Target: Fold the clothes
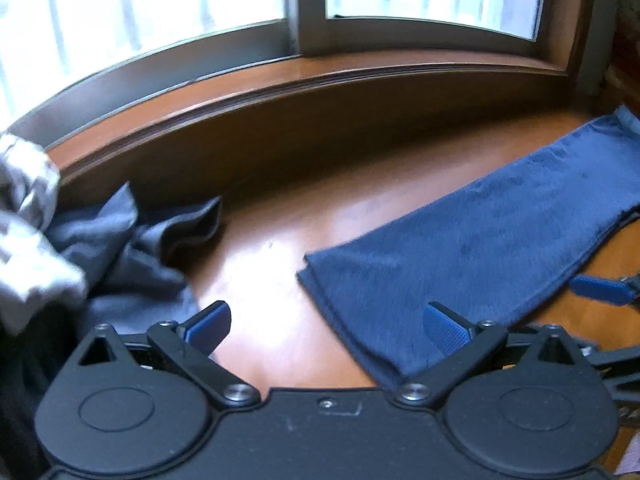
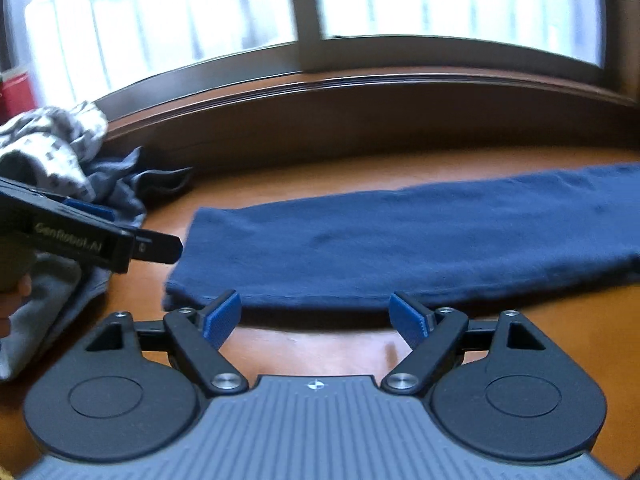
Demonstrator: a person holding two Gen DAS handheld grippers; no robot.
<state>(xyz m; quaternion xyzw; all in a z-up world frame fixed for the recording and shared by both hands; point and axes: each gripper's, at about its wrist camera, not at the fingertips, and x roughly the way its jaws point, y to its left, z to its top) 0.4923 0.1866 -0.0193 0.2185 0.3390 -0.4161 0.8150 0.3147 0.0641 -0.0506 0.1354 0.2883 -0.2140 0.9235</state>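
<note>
In the left wrist view, the left claw (image 1: 326, 326) stands wide open low in the frame, nothing between its blue pads. Its right-hand pad (image 1: 444, 328) overlaps the near edge of the folded blue garment (image 1: 480, 240), though whether it touches the cloth cannot be told; the left-hand pad sits over bare wooden tabletop (image 1: 260, 280). The garment lies flat as a long strip running from lower centre up to the right edge of the frame. At the left edge is a crumpled grey cloth (image 1: 120, 248) with a pale patterned cloth (image 1: 28, 220) heaped on it.

In the right wrist view, the right claw (image 2: 316, 318) is likewise spread wide and holds nothing; both its pads hover just at the near edge of the garment, which stretches across the middle of the frame. The left claw enters from the left edge, its tip close to the garment's left end. A window (image 2: 400, 0) fills the top.
</note>
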